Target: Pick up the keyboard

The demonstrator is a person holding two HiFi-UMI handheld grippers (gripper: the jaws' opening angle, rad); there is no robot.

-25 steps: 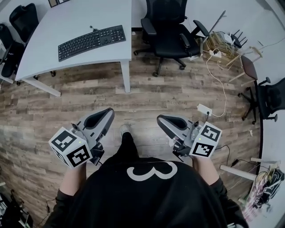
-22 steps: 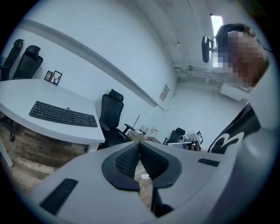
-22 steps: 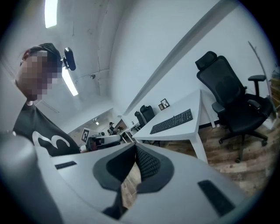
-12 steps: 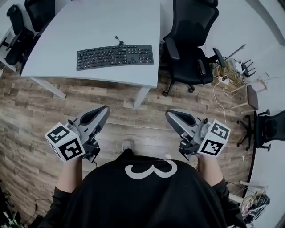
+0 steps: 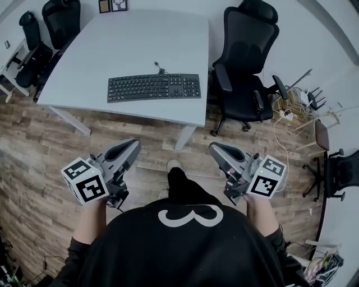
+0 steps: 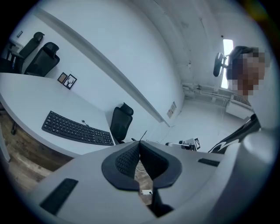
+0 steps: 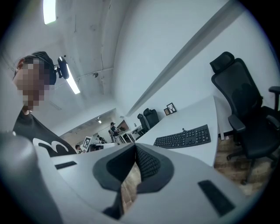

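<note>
Moved: since a second ago the table (image 5: 84,61) and the keyboard (image 5: 154,88) have swung from the upper left of my head view toward its middle. The keyboard was slanted then and now lies almost level across the picture. The office chair (image 5: 247,61) has gone from top centre to upper right. My left gripper (image 5: 134,144) and right gripper (image 5: 214,147) sit at much the same spots in the view as before.
Floor (image 5: 33,140): wood-pattern planks, under me and under the table.
Table: pale grey with a curved near edge, ahead of me. Two small picture frames (image 5: 111,5) stand at its far edge.
Office chair: black, high back with headrest, just beside the table's right end.
Side chairs (image 5: 56,17): two black ones by the table's far left corner.
Keyboard: black, full-size, flat on the table near its front edge, right of middle. Its cable (image 5: 159,68) leaves the back edge. It is well apart from both grippers.
Left gripper: held low before my chest, over the floor and short of the table. Jaws together, nothing between them. In the left gripper view the keyboard (image 6: 76,129) lies left of the jaws.
Right gripper: level with the left one, also short of the table. Jaws together, nothing between them. In the right gripper view the keyboard (image 7: 183,137) lies right of the jaws.
Power strip (image 5: 286,115): white, among cords on the floor right of the office chair.
</note>
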